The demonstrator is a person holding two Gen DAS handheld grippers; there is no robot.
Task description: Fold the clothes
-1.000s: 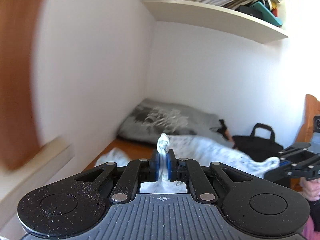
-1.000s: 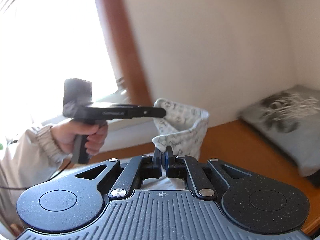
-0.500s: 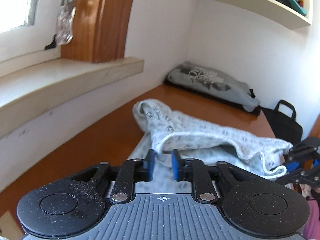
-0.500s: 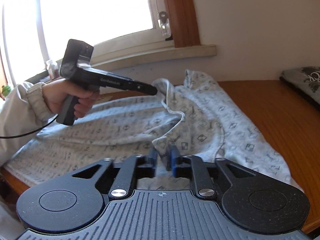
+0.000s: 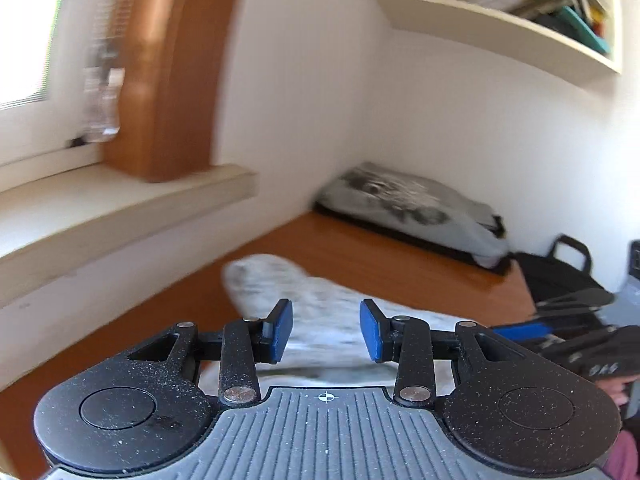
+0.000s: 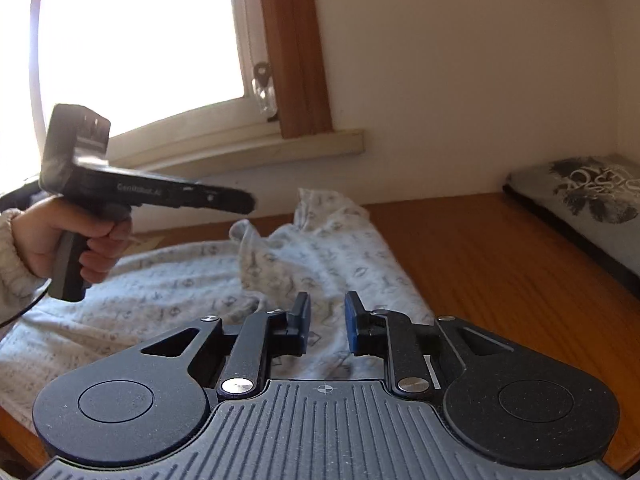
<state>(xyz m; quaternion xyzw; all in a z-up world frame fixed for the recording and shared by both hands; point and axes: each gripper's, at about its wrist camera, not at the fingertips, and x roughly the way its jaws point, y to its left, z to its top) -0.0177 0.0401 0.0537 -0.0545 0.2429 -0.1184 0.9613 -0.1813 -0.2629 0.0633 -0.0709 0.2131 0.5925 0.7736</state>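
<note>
A white garment with a small grey print point(image 6: 192, 280) lies spread on the wooden table point(image 6: 500, 264), its hood end bunched up at the far side. It also shows blurred in the left wrist view point(image 5: 320, 304). My left gripper point(image 5: 325, 330) is open and empty, held above the cloth; it also shows in the right wrist view point(image 6: 250, 202), held in a hand. My right gripper point(image 6: 327, 322) is open and empty just above the garment's near part. It shows at the right edge of the left wrist view point(image 5: 560, 316).
A folded grey printed garment point(image 6: 588, 188) lies at the table's far right corner against the wall. A black bag point(image 5: 560, 276) sits beyond it. A window sill point(image 6: 240, 152) runs along the table's far side. A bookshelf point(image 5: 500, 28) hangs above.
Both grippers have opened and let go of the garment, which now lies on the table. Both have lifted away from the cloth.
</note>
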